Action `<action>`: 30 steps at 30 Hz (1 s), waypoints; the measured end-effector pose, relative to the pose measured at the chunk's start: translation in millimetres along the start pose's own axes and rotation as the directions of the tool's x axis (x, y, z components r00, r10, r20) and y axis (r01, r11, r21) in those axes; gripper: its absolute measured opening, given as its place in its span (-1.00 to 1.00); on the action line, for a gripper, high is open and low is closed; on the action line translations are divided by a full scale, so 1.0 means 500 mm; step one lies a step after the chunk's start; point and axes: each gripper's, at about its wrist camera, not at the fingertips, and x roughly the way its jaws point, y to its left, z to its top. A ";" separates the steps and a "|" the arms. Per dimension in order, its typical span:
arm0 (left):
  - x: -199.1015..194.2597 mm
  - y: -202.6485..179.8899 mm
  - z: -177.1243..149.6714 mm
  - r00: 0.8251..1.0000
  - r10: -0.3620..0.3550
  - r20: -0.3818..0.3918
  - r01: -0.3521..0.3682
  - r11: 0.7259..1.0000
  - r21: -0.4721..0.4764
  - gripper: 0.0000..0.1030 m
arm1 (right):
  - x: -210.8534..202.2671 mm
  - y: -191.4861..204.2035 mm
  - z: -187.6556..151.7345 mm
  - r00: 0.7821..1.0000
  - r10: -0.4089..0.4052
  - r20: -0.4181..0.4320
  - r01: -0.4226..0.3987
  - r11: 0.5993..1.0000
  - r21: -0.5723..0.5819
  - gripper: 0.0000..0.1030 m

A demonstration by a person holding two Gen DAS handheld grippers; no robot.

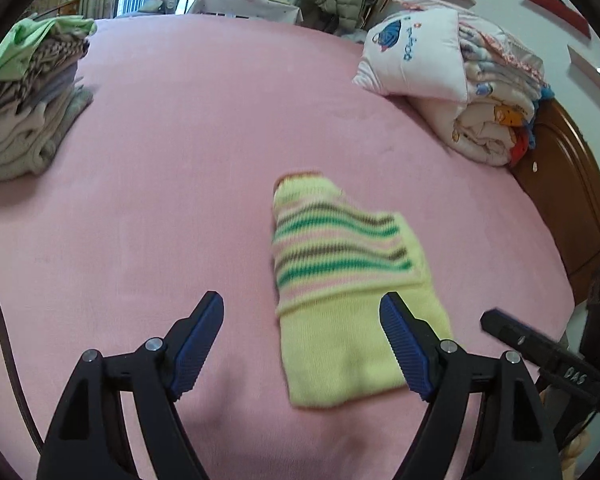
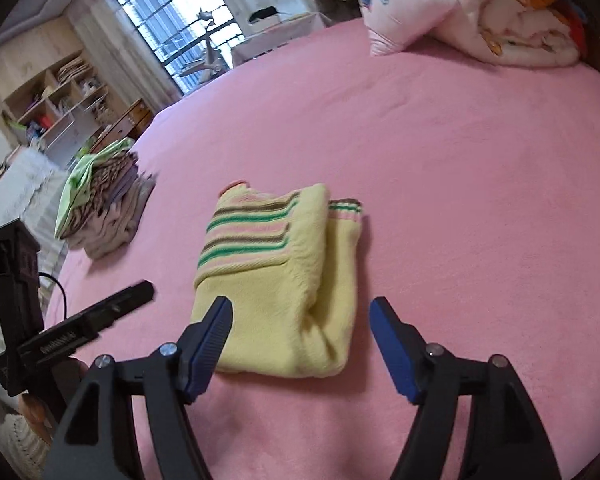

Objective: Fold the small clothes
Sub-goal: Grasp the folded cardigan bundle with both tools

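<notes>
A small yellow knit sweater [image 1: 340, 280] with green, brown and pink stripes lies folded on the pink bed [image 1: 200, 140]. In the left wrist view my left gripper [image 1: 302, 308] stands open just above its near edge, and nothing sits between the blue pads. The right wrist view shows the same sweater [image 2: 276, 280] folded into a thick bundle. My right gripper [image 2: 300, 312] is open over its near end, with the pads off the cloth. The other tool's black body [image 2: 80, 328] shows at the left.
A stack of folded clothes [image 1: 28, 112] with a green piece on top sits at the bed's far left. A pink pillow [image 1: 412, 56] and a rolled quilt [image 1: 496, 116] lie at the far right by the wooden headboard [image 1: 572, 208]. Shelves [image 2: 52, 100] stand beyond the bed.
</notes>
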 end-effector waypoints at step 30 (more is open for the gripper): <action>0.233 0.000 0.057 0.964 -0.065 -0.259 0.058 0.998 -0.037 0.88 | 0.186 -0.049 -0.009 0.980 0.121 -0.159 -0.099 0.985 0.139 0.47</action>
